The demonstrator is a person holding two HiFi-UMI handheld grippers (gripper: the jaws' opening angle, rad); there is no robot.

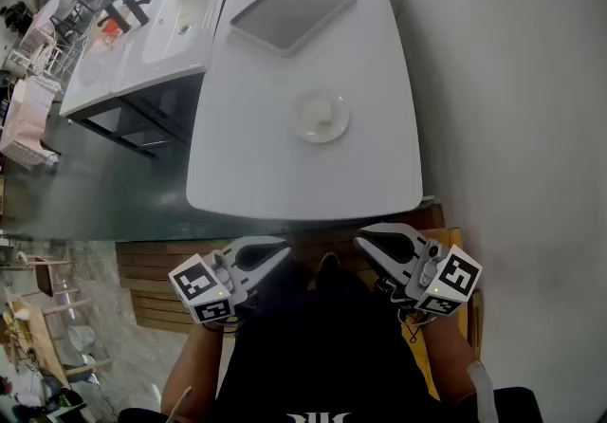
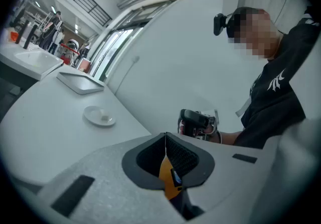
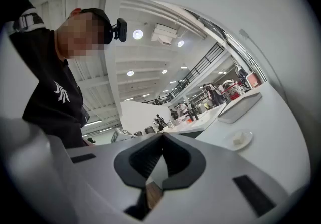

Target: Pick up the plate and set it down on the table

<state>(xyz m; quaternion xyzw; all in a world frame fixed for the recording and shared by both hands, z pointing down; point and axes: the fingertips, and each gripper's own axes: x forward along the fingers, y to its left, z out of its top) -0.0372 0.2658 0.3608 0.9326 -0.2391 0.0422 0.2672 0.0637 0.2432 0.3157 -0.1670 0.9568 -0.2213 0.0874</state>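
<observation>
Both grippers wait at the person's waist, short of the near edge of the white surface [image 1: 237, 165], with the task not yet begun. The left gripper [image 1: 270, 255] and the right gripper [image 1: 372, 243] each have their jaws pressed together with nothing between them. The plate [image 1: 319, 116] sits untouched near the middle of the surface, between the grey tray [image 1: 294, 10] at the far end and the near edge, well apart from both grippers. A small pale lump [image 1: 325, 111] rests on the plate; what it is cannot be told.

The step in hand appears to be the reach. The right gripper looks the better placed, since the plate lies slightly toward the right edge. It would do well to spread its jaws before it crosses the near edge, then come in low and almost flat, so that one jaw slides under the rim and the other closes on top. A shallow rim gives little to bite on, so a firm, square grip matters. Keeping the plate level through the lift should stop the lump from sliding off.
</observation>
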